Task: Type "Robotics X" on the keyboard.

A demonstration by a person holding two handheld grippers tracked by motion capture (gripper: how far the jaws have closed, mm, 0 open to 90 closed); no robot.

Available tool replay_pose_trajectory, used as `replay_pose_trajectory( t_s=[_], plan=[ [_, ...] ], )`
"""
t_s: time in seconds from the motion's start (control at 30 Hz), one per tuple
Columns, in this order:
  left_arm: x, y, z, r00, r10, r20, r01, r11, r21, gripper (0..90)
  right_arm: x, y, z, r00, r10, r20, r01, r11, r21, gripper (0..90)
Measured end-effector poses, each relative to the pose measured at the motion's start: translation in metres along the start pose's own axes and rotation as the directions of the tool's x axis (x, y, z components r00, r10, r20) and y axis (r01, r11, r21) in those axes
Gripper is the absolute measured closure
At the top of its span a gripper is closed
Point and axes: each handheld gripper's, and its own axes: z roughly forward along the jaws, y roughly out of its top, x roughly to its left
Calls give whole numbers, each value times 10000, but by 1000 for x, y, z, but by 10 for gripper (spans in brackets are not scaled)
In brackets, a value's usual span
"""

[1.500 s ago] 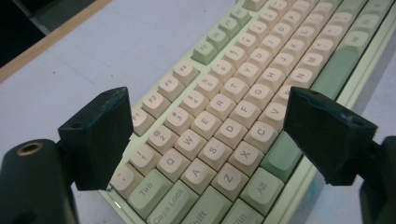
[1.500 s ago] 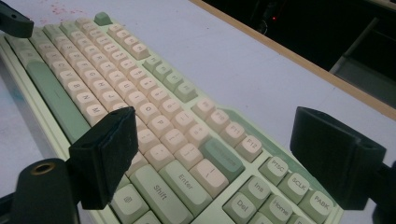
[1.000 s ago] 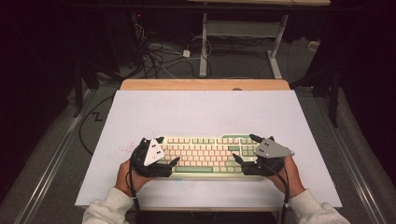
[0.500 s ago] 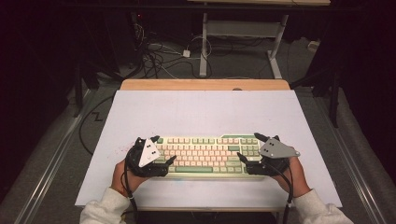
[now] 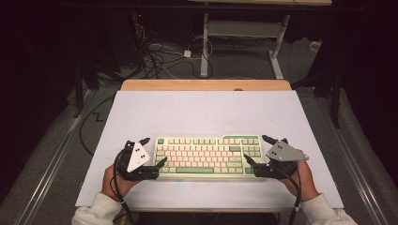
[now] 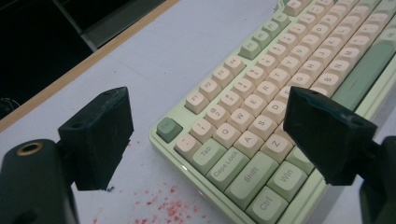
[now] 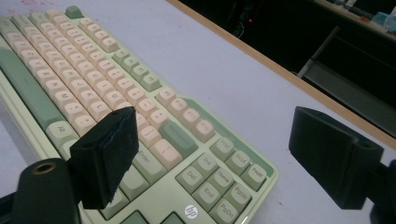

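Observation:
A pale green keyboard (image 5: 206, 154) with cream and green keys lies across the near middle of a white mat (image 5: 202, 110). My left gripper (image 5: 155, 150) is at its left end, open. In the left gripper view (image 6: 210, 121) one jaw hangs over the mat and the other over the keyboard's (image 6: 261, 93) near edge by the Shift row. My right gripper (image 5: 255, 147) is at the right end, also open. In the right gripper view (image 7: 222, 149) one jaw is above the keys by Enter and the other is past the keyboard's (image 7: 93, 70) right edge. Neither holds anything.
The mat covers a wooden table whose far edge (image 5: 206, 85) shows as a tan strip. Red specks (image 6: 163, 205) mark the mat left of the keyboard. Beyond the table, cables (image 5: 155, 56) lie on the floor by a white desk frame (image 5: 204, 47).
Both grippers have drawn a little outward and toward the person, away from the keyboard's ends. The keyboard has stayed where it was.

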Motion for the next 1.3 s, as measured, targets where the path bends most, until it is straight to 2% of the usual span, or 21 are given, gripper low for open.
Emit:
replay_pose_trajectory(
  t_s=[0.17,0.43,0.7,1.0,1.3],
  plan=[
    [0,-5,-3,9999,89,-68,-88,9999,59,152,-2,-4,-4,10000,-22,51,22,10000,-11,160],
    [2,-14,-11,9995,-90,-316,91,10000,27,152,-5,-13,-12,9997,18,224,-16,10000,-61,160],
    [4,-25,-15,9994,-164,-298,168,9998,145,152,-8,-22,-19,9987,87,495,-79,9998,-161,160],
    [4,-36,-17,9991,-251,-342,263,9990,362,151,-11,-33,-23,9984,175,532,-172,9998,-62,160],
    [3,-49,-20,9989,-346,-305,354,9991,252,151,-17,-48,-26,9958,447,797,-450,9990,19,160]
  ],
)
